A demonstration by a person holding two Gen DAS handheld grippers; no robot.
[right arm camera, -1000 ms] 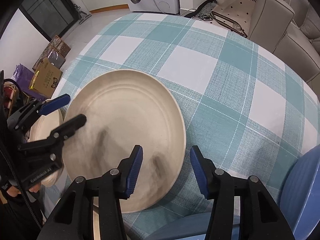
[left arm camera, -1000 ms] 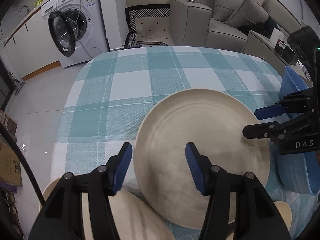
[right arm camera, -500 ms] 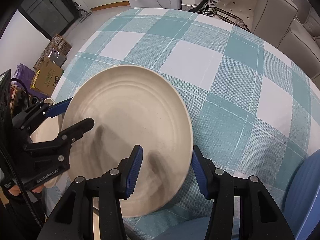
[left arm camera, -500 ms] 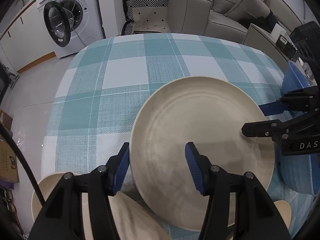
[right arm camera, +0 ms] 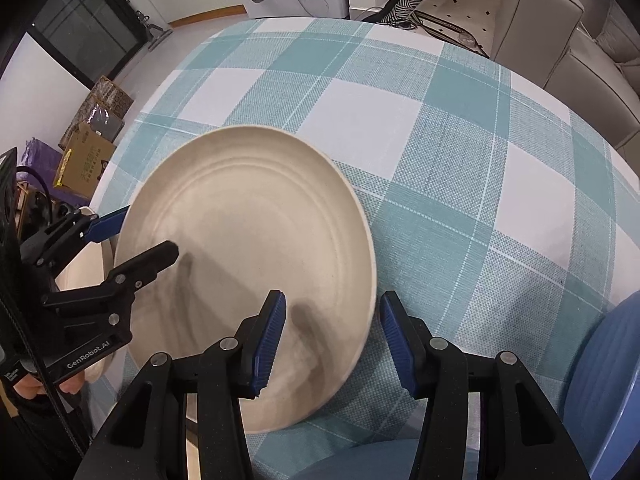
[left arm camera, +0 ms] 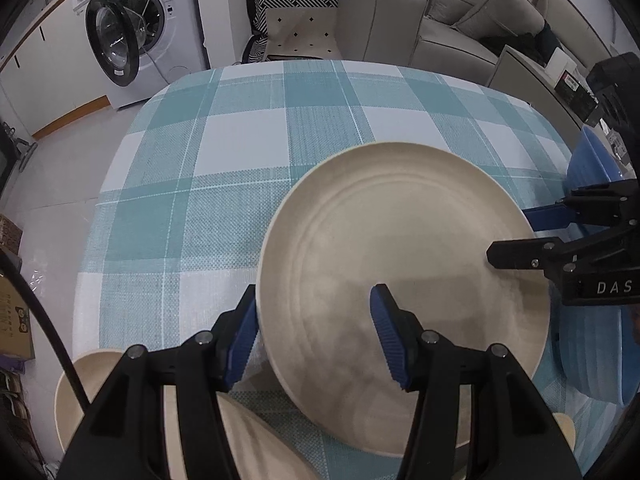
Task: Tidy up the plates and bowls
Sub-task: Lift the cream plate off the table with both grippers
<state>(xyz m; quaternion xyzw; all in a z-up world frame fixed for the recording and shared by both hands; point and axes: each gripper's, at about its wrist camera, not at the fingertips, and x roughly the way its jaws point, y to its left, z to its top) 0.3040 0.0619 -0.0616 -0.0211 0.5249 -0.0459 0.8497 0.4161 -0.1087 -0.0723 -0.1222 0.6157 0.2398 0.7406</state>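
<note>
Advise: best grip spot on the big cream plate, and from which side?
Take the cream plate by its thin raised rim, one finger above and one below. It lies flat on the checked tablecloth, so come in low from the edge. The left hand-held gripper and right hand-held gripper both straddle opposite rims, open.

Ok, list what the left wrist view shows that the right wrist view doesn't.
Left wrist only: a small cream bowl at the near-left table edge and the washing machine's open door. Right wrist only: cardboard boxes on the floor and a dark window. Both: the big cream plate on the checked cloth, blue dishes, the sofa, and the left gripper and right gripper, each open astride the plate's rim.
</note>
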